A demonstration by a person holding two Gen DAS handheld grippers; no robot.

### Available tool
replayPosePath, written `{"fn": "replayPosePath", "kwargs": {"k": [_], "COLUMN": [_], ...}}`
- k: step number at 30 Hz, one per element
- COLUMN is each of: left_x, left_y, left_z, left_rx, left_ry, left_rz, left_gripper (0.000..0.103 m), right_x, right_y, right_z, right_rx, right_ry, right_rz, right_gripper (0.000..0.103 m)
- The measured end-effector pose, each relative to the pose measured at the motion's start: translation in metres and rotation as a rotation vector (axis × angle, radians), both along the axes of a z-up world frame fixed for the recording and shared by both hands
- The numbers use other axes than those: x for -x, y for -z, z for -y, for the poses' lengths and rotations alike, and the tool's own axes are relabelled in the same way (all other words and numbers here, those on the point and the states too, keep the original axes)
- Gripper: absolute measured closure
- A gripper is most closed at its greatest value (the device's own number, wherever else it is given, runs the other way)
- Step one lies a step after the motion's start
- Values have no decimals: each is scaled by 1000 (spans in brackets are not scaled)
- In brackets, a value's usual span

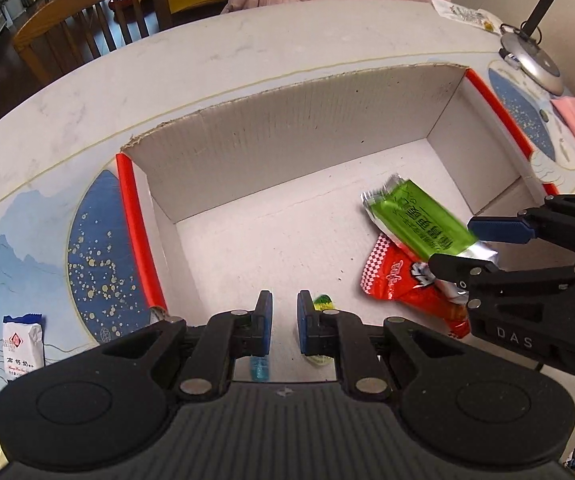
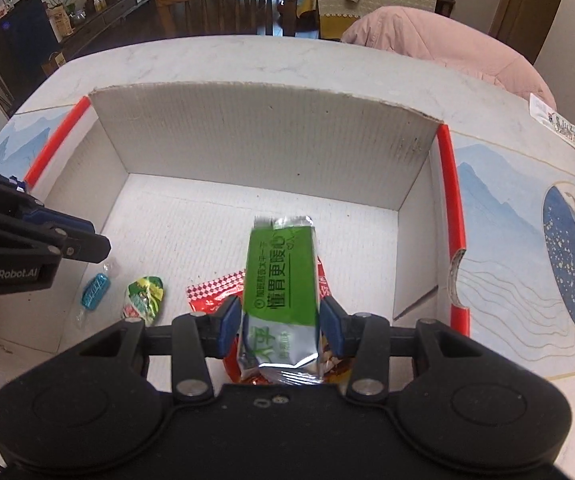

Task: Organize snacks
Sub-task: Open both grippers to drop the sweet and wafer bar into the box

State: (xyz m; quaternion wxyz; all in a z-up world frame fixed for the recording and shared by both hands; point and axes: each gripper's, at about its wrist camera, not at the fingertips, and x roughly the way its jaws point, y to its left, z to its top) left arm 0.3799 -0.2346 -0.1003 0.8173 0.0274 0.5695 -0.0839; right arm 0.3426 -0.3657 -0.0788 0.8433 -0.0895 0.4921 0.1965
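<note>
Right wrist view, stock by size:
Table point(image 2: 247, 60): pale marbled top, carries a printed blue mat and the box.
Box point(image 2: 263, 140): open cardboard carton, corrugated walls, red edge strips; stiff enough to take dropped packets, light enough to slide if nudged.
Red bag point(image 1: 399, 280): crinkly snack pouch lying on the box floor, partly under the green bar; soft, probably fragile contents, best taken by a sealed end.
Green bar point(image 2: 283, 280): foil-wrapped bar inside the box, over the red bag; light, fairly stiff in the middle, slick film. Best taken across its narrow width, mid-length; the crimped ends would fold.
Right tool point(image 2: 280, 325): fingers clamped on the sides of the green bar's lower half, pointing steeply down into the box.
White packet point(image 1: 23, 346): small sachet outside the box on the mat, not yet stowed; light, flat, take by its edges.
Green candy point(image 2: 145, 292): small wrapped sweet on the box floor; slippery twist wrapper.
Blue candy point(image 2: 95, 290): smaller still, beside the green candy.
Left tool point(image 1: 284, 324): fingers together, holding nothing, above the two candies.
</note>
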Motion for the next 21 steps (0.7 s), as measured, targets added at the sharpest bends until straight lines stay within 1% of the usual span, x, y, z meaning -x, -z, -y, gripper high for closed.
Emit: {"fn": "replayPosePath", "kwargs": {"k": [8, 17, 21], "left_x": [17, 45, 62], "left_y": [-20, -48, -61], "left_z": [-8, -18, -25], "left_rx": [32, 57, 69], "left_ry": [-3, 2, 5], "left_rz": [58, 153, 195], "left_gripper": [91, 91, 90], "right_x": [17, 49, 65], "right_y": [-25, -61, -76], "right_z": [7, 2, -5], "right_rx": [-59, -132, -159], "right_ry": [10, 13, 1], "right_rz": [35, 111, 160], "right_gripper": [60, 59, 58]}}
